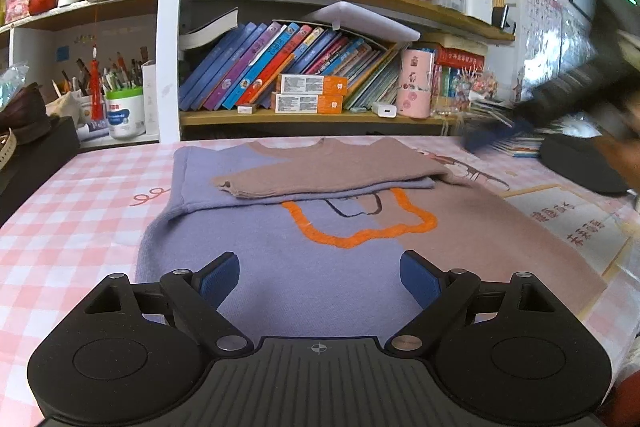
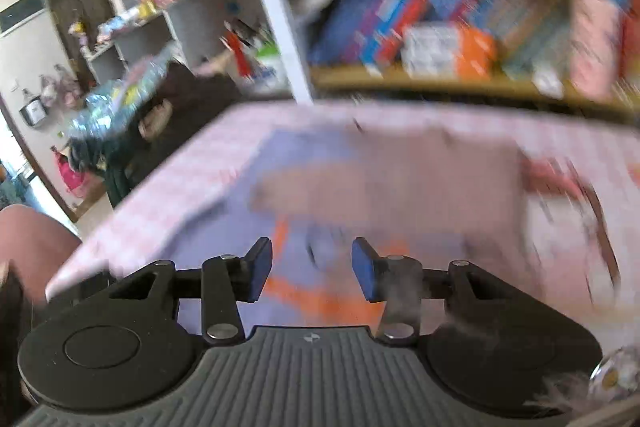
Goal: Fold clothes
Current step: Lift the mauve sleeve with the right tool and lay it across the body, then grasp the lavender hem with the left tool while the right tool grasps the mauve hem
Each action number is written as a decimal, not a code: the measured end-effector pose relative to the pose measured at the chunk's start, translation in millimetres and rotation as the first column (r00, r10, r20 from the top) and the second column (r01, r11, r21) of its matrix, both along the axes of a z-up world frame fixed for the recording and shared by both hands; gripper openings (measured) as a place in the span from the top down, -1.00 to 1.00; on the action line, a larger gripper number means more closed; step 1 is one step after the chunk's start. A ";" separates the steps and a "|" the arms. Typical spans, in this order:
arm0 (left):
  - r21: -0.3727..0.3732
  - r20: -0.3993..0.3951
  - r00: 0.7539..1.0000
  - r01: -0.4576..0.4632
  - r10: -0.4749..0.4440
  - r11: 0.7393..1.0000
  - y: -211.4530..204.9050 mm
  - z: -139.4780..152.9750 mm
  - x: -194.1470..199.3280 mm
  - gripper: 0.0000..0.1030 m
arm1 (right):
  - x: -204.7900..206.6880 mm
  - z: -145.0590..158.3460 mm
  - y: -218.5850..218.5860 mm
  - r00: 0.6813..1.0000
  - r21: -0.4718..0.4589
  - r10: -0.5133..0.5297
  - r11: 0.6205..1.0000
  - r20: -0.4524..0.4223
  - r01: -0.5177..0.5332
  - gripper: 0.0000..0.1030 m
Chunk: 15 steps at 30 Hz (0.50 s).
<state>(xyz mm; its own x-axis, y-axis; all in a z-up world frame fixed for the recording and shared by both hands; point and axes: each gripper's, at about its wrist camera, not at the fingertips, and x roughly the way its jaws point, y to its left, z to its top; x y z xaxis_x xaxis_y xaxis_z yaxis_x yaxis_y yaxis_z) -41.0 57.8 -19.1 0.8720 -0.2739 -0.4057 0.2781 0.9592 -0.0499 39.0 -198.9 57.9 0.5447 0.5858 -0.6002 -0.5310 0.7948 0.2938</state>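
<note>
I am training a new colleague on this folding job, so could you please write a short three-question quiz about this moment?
1. True or false: a sleeve already lies folded across the sweater.
2. What colour is the outline drawn on the sweater's front: A green, B orange, C black only?
3. Which gripper's view is blurred?

Key:
1. True; the brown sleeve crosses the chest.
2. B.
3. The right gripper; the left gripper gives a sharp view, open above the hem, holding nothing.
</note>
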 end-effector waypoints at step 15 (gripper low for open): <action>0.022 -0.098 0.967 -0.233 0.235 0.972 51.7 11.9 -46.4 -0.39 | -94.2 -55.5 -130.1 0.960 0.104 -0.245 0.960 -0.135 0.260 0.12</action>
